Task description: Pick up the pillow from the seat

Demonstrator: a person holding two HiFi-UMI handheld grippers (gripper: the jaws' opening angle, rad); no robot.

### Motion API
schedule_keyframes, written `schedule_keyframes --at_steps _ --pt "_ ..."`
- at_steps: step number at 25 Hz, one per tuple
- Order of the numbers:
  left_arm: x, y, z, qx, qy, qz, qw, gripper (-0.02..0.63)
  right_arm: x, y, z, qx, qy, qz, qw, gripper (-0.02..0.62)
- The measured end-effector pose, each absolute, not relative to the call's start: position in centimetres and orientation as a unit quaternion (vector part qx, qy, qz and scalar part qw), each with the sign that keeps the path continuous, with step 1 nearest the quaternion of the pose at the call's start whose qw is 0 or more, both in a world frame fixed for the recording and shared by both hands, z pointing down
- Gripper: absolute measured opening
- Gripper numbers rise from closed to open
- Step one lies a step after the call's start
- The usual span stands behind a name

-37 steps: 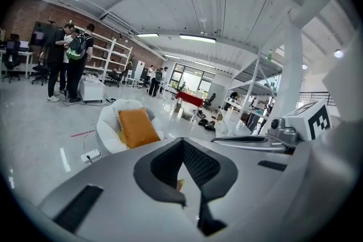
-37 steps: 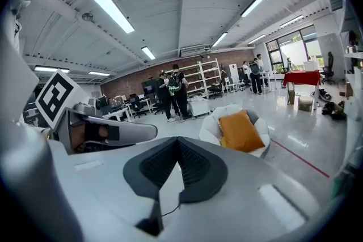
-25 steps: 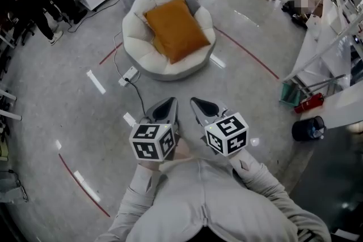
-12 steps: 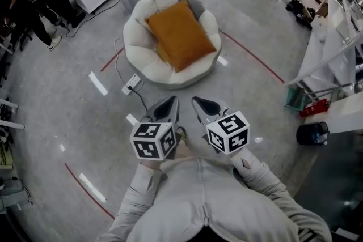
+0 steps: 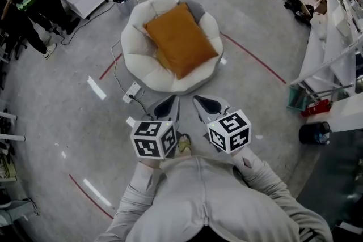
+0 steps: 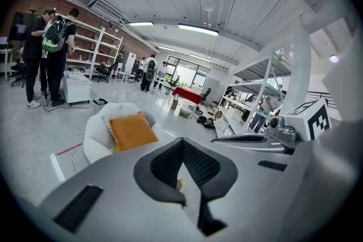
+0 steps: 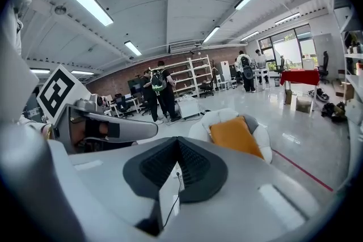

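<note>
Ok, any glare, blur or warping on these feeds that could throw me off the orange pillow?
Head view: sharp, pillow evenly lit with no glare; bright streaks only on the glossy floor, edges bowed. Left gripper view: strong fisheye, dark corners, pillow small but crisp. Right gripper view: same warp, ceiling lights bright, pillow clear on the seat.

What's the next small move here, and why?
Probably step closer to the seat and open both grippers on the way. The orange pillow lies on top of the white seat, well ahead of the left gripper and right gripper, with floor between. Both sets of jaws are together and hold nothing, so neither can take the pillow yet.
</note>
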State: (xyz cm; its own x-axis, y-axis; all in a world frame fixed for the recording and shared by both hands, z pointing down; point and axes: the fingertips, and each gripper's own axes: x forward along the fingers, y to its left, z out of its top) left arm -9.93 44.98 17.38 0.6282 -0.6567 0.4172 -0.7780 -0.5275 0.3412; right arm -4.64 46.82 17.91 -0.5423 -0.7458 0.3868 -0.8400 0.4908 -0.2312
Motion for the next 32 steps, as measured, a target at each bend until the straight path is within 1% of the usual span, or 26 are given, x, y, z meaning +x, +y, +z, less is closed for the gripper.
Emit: schedule_keyframes --at_steps 13,32 --pt "-11.4 38.5 18.2 0.874 -0.392 0.126 0.256 0.003 -6.5 40.5 19.1 0.478 -0.845 0.207 0.124 0.000" --pt "-11.4 32.4 19.8 0.861 -0.403 0.132 0.280 0.003 -5.1 34.7 20.5 0.479 -0.835 0.233 0.134 0.000"
